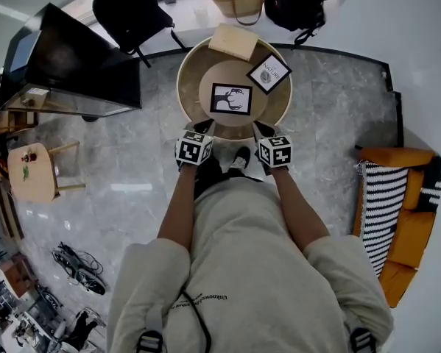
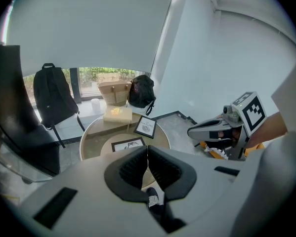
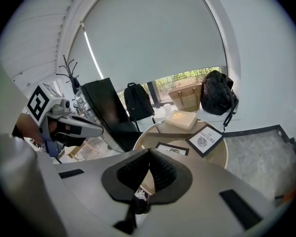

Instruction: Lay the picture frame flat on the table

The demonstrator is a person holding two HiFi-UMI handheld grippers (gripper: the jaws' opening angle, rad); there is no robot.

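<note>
A pale beige short-sleeved T-shirt (image 1: pixel 242 256) fills the lower middle of the head view, with a thin line of dark print (image 1: pixel 205 298) across it (too small to read) and a dark cord (image 1: pixel 198 318) below. Black buckled straps (image 1: pixel 150 340) sit at the bottom edge. The left gripper (image 2: pixel 148 151) and right gripper (image 3: pixel 148 153) are grey-bodied, with black ribbed pads (image 2: pixel 163 171) and white cubes (image 1: pixel 194 148) bearing black square markers.
</note>
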